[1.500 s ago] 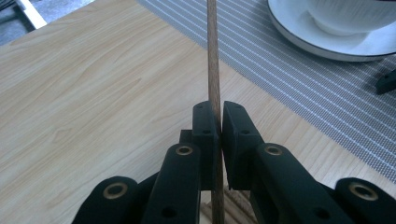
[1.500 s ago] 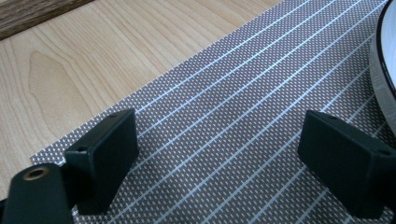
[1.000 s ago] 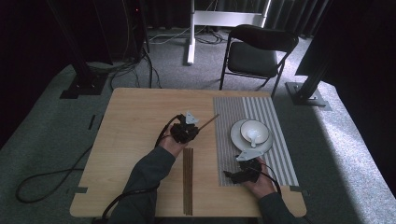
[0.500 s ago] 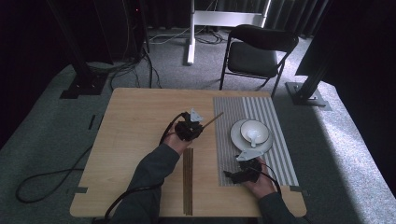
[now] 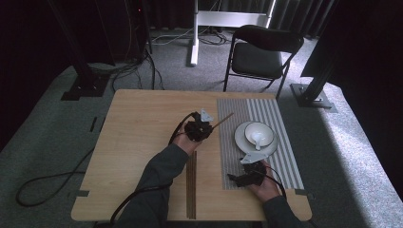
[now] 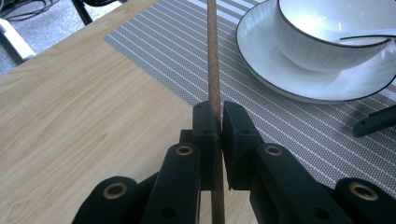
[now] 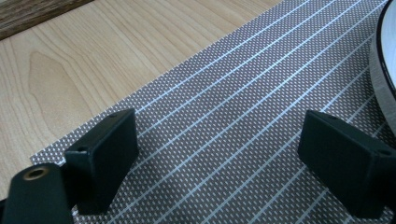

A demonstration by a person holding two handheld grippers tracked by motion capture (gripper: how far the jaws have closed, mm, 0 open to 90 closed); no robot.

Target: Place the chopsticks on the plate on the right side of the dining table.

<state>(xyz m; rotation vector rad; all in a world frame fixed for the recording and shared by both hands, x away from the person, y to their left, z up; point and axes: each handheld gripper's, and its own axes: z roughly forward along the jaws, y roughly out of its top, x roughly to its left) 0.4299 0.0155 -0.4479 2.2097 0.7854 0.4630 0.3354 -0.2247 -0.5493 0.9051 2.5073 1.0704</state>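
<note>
Left of the striped mat (image 5: 259,142), on the wood counter (image 5: 142,137), my left tongs (image 5: 208,129) are clenched on one wooden chopstick (image 5: 224,119), pinched low w/ most of its length sticking out far-right over the mat's near-left corner, tip aimed twd the plate (image 5: 243,142). Left gripper view: pads squeeze the stick (image 6: 214,70) from both sides, thin contact. More dark sticks (image 5: 191,185) lie on the counter near me, just left of the mat.

Risk, as I judge it: a round stick in flat pads can pivot or slide out if I tilt or swing fast; the long free end could clip the plate rim or the bowl (image 5: 259,134) w/ the spoon (image 5: 257,138) in it & tip things.

Right side: my right tongs (image 5: 236,179) rest low on the mat's near edge, released, nothing btwn them (image 7: 219,163), plate edge just to their far-right.

Vs a sec ago: left hand has carried the chopstick a bit rightward twd the mat; right hand hasn't budged; dishes same spot.
</note>
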